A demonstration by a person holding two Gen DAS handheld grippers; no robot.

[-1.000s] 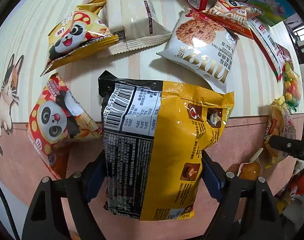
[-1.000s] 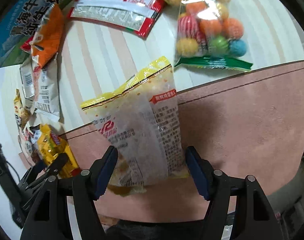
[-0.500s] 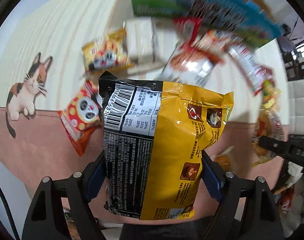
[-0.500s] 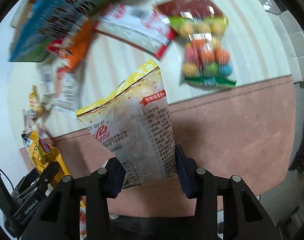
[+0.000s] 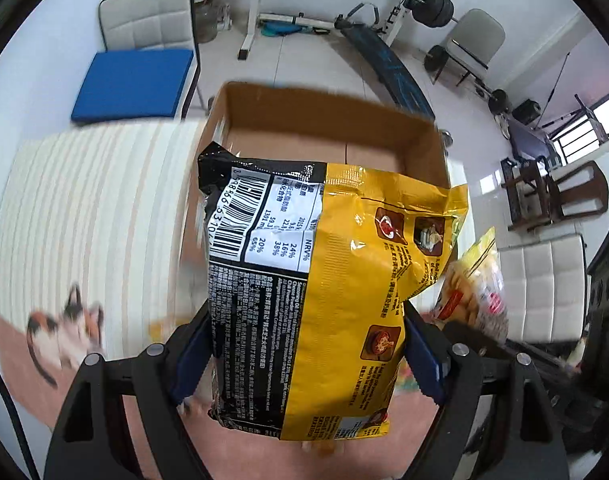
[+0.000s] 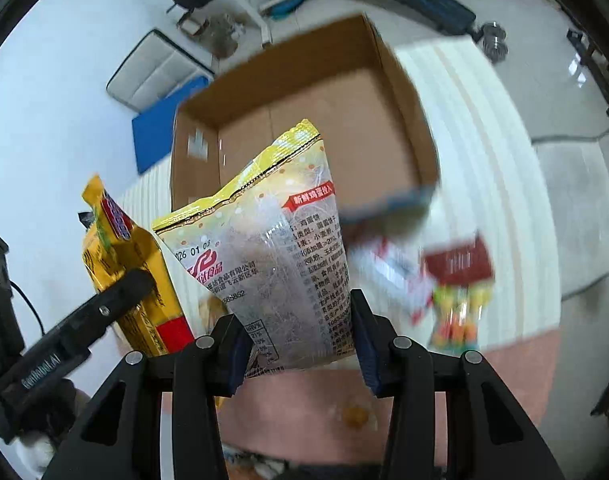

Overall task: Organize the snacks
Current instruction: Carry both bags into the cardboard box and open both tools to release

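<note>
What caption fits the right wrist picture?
Right gripper carries a clear snack bag toward an open cardboard box.

White walls (image 5: 44, 40) and a pale tiled floor (image 5: 304, 56) frame the room. At far left stands a white padded chair (image 5: 144, 20) with a blue cushion (image 5: 132, 84) on its seat. Behind it a weight bench (image 5: 384, 64) sits under a loaded barbell (image 5: 432, 0). A grey chair (image 5: 474, 40) stands far right, near a bright window (image 5: 584, 136). Dark wooden chairs (image 5: 560, 196) and a white cushioned seat (image 5: 544, 284) fill the right side.
</note>
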